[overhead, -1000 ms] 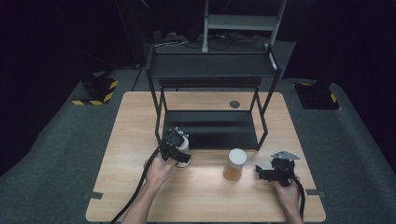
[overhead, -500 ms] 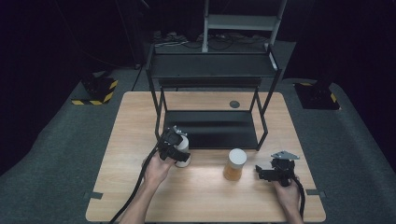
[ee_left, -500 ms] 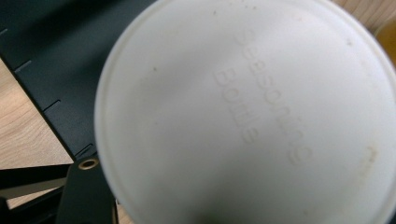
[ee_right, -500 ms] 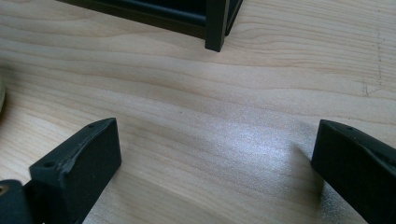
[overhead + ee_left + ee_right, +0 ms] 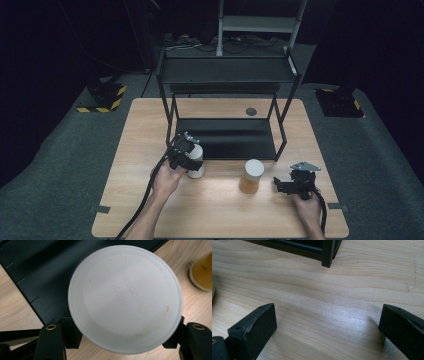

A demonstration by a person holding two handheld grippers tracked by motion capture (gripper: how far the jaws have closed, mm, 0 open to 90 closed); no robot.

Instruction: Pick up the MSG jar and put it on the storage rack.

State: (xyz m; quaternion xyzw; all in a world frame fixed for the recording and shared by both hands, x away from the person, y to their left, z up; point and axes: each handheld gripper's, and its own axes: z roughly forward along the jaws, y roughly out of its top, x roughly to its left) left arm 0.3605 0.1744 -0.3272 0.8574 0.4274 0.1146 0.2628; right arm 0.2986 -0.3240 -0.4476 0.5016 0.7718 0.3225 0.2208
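A white-lidded jar [image 5: 196,162] stands on the table just in front of the black rack's lower shelf [image 5: 225,137]. My left gripper [image 5: 186,154] comes down on it from above. Its jaws have just been closing and now press both sides of the white lid [image 5: 125,297]; the left gripper [image 5: 123,336] is shut on it. An amber jar [image 5: 251,176] with a white lid stands to its right, also seen as the amber jar [image 5: 202,272]. My right gripper [image 5: 282,186] rests low on the table right of the amber jar. Its jaws stand wide apart with bare wood between them, the right gripper [image 5: 324,325] open.
A black two-level rack [image 5: 225,75] stands at the middle back of the wooden table [image 5: 225,215]; one rack leg [image 5: 327,252] is just ahead of my right gripper. A small dark disc [image 5: 251,111] lies behind the rack. Cables trail off the front edge.
My left gripper has settled slightly tighter around the white jar. The right gripper and the amber jar have stayed put.
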